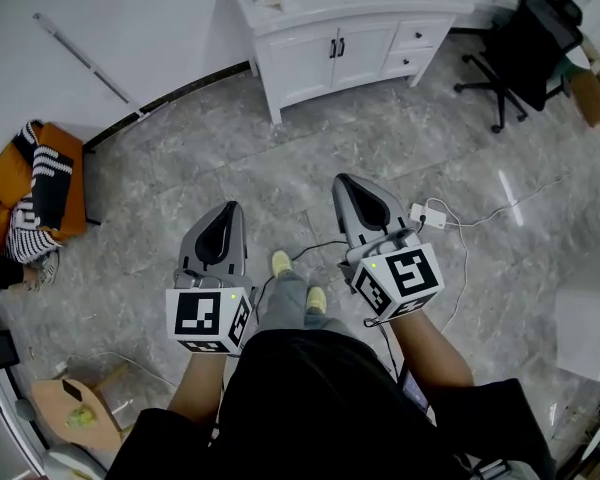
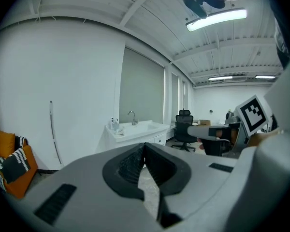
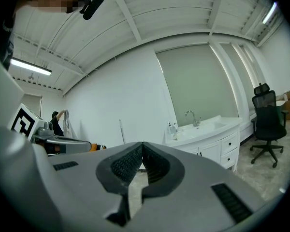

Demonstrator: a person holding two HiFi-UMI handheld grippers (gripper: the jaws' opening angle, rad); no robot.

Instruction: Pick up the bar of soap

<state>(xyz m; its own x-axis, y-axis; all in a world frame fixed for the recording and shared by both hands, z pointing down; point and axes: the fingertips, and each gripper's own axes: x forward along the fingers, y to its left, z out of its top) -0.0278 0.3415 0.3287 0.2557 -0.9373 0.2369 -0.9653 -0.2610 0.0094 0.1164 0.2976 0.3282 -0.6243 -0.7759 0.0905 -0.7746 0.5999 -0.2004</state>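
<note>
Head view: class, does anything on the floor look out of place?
Yes. A white power adapter with a thin white cable lies loose on the grey tiled floor. The cable trails across open floor, which is a possible trip hazard.

Open floor (image 1: 380, 138) reaches the vanity (image 1: 325, 53); office chair (image 1: 530, 33) and seemingly loose cable (image 1: 485, 216) crowd the right.

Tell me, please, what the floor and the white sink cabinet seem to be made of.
The floor looks like polished grey stone or marble-look tile: veins, thin joint lines, a bright light streak. The sink cabinet looks like white painted wood or laminate, smooth, with small dark handles; which, I cannot tell.
</note>
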